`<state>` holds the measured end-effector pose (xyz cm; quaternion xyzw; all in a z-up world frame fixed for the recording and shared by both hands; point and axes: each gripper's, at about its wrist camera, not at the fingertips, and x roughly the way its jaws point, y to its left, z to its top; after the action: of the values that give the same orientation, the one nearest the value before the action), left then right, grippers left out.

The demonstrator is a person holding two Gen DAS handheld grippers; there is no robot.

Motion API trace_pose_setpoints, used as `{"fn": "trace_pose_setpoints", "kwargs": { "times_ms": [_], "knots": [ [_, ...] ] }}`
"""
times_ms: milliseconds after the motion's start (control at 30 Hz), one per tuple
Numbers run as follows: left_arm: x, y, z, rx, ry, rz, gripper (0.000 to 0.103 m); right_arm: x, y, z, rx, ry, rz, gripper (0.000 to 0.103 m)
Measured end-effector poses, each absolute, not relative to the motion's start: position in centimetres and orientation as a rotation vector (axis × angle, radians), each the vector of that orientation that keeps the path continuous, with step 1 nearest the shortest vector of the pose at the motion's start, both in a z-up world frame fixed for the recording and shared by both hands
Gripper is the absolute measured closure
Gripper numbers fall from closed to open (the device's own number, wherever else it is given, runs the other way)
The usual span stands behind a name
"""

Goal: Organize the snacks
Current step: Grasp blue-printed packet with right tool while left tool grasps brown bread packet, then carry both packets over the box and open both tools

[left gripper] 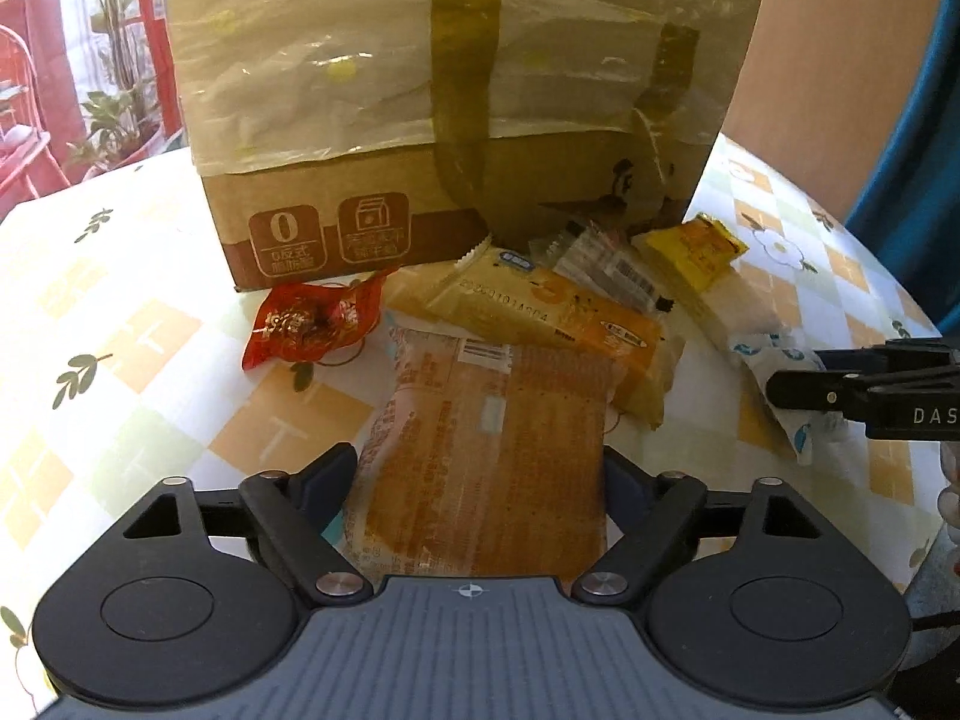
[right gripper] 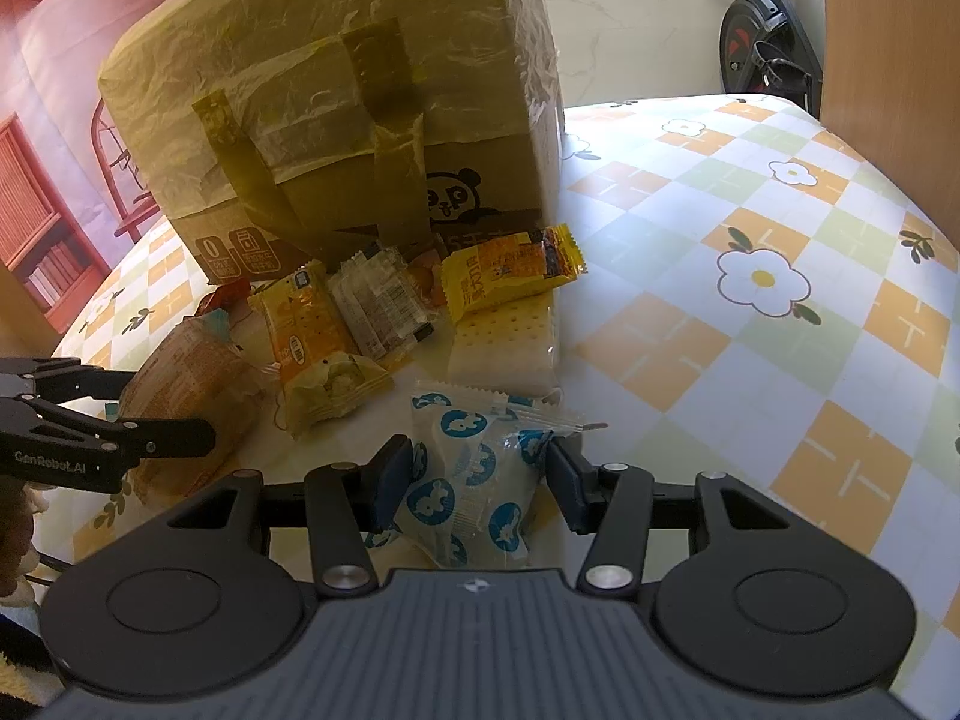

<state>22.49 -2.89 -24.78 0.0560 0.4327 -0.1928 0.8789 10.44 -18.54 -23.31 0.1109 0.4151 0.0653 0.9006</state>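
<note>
Snacks lie in a loose pile on the tabletop, just in front of the taped box. Nearest the left gripper: a large orange packet, its near end between the fingers. They stand wide, flanking the packet; whether the pads press it, cannot tell. Right gripper: fingers at a middling gap, closed on the blue-printed packet, which bulges between the pads.

Farther in the pile: yellow packet, cracker pack, clear packet, orange biscuit pack, red wrapper at the left.

Risks, judged:
- Orange packet is wide and slick; closing on its edges may buckle it or let it squirt out.
- Its far end lies under the biscuit pack; lifting could drag that pack and scatter the pile.
- Blue packet is soft and air-filled; harder squeeze may crush contents, lighter grip may drop it.
- The two grippers work near each other; crossing paths could collide.
- Box sits closed under film and tape; no open container visible for sorting.
</note>
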Motion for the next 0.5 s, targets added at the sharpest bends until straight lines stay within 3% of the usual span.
{"fn": "trace_pose_setpoints", "kwargs": {
  "times_ms": [233,500],
  "knots": [
    [21.7,-1.8,-24.2,0.046,0.889,-0.386,0.027,10.4,-18.6,-23.4,0.236,0.855,0.137,0.051],
    [20.9,0.7,-21.8,-0.059,0.820,-0.367,0.028,9.8,-19.0,-22.4,0.258,0.854,0.150,0.061]
  ]
}}
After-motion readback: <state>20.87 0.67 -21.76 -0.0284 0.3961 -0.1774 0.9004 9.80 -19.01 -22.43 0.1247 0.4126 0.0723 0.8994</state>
